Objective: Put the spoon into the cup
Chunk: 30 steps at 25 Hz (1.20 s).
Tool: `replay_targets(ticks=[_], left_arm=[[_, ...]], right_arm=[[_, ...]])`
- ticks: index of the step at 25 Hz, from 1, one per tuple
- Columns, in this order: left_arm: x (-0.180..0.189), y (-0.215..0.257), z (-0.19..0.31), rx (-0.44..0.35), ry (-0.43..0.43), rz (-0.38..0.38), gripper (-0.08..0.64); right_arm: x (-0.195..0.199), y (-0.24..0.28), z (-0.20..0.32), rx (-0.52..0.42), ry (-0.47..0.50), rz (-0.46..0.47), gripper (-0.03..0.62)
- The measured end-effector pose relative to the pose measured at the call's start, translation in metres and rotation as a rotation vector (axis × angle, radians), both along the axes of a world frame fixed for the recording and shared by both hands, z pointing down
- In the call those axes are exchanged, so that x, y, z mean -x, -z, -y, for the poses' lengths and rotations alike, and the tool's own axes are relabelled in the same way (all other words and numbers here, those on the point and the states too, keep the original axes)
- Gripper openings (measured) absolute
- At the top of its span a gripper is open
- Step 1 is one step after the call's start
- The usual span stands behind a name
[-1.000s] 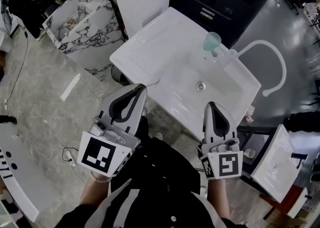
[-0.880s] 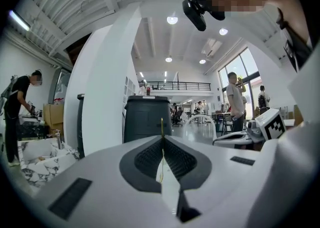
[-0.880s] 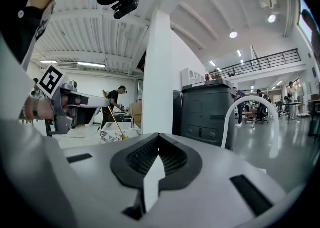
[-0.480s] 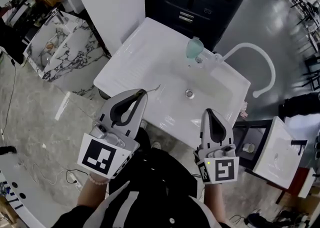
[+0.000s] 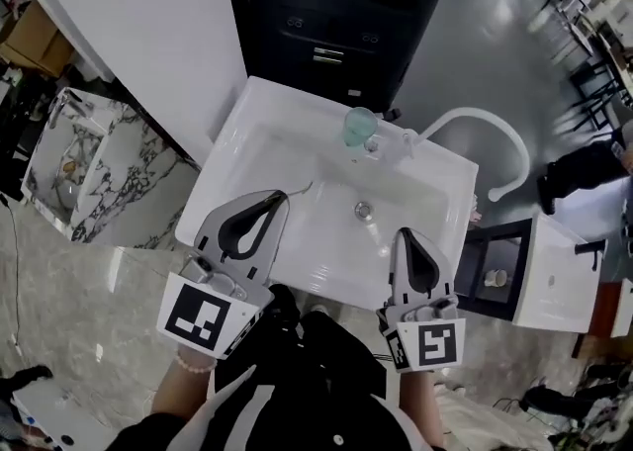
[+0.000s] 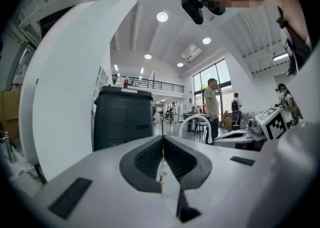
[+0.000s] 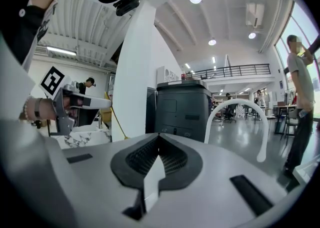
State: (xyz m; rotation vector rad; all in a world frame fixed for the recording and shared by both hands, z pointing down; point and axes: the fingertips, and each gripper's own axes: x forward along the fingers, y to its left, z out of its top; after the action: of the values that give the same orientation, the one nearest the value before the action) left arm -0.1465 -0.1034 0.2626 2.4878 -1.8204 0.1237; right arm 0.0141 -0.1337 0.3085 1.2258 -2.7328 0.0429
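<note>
A thin spoon (image 5: 305,186) sticks out of the tips of my left gripper (image 5: 280,198), which is shut on its handle; in the left gripper view the spoon (image 6: 162,128) shows as a fine upright line between the closed jaws of the left gripper (image 6: 162,141). The pale green translucent cup (image 5: 358,126) stands at the far rim of the white basin (image 5: 247,142), well beyond both grippers. My right gripper (image 5: 404,235) hovers over the basin's near edge, shut with nothing in it. In its own view the right gripper (image 7: 159,136) shows closed jaws.
A white curved spout (image 5: 487,133) arches off the basin's far right corner. Behind the basin stand a dark cabinet (image 5: 336,14) and a white pillar (image 5: 148,24). A marble basin (image 5: 69,172) lies to the left, another white fixture (image 5: 559,281) to the right.
The whole view has swung round, so the basin and cup now lie straight ahead instead of up to the right. Both grippers moved along with it; the left stays shut on the spoon.
</note>
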Motion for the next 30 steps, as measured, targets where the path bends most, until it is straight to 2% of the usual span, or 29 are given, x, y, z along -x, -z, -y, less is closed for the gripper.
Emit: replay_targets(ticks=[7, 15, 20, 24, 27, 30], left_arm=[[0.017, 0.001, 0.029, -0.012, -0.114, -0.016, 0.006], [0.03, -0.009, 0.046, 0.005, -0.207, -0.026, 0.006], [0.03, -0.012, 0.061, 0.003, -0.231, -0.032, 0.006], [0.024, -0.014, 0.076, 0.005, -0.244, -0.03, 0.006], [0.017, -0.014, 0.087, -0.001, -0.243, -0.032, 0.006], [0.012, -0.013, 0.099, -0.013, -0.241, -0.027, 0.006]], right_arm=[[0.014, -0.004, 0.007, 0.013, -0.126, -0.008, 0.0], [0.028, -0.009, 0.005, 0.024, -0.219, -0.012, 0.0], [0.022, -0.015, 0.003, 0.042, -0.255, -0.041, 0.0], [0.018, -0.014, 0.009, 0.049, -0.269, -0.019, 0.0], [0.01, -0.018, 0.013, 0.064, -0.277, -0.037, 0.0], [0.009, -0.015, 0.02, 0.053, -0.266, -0.007, 0.0]])
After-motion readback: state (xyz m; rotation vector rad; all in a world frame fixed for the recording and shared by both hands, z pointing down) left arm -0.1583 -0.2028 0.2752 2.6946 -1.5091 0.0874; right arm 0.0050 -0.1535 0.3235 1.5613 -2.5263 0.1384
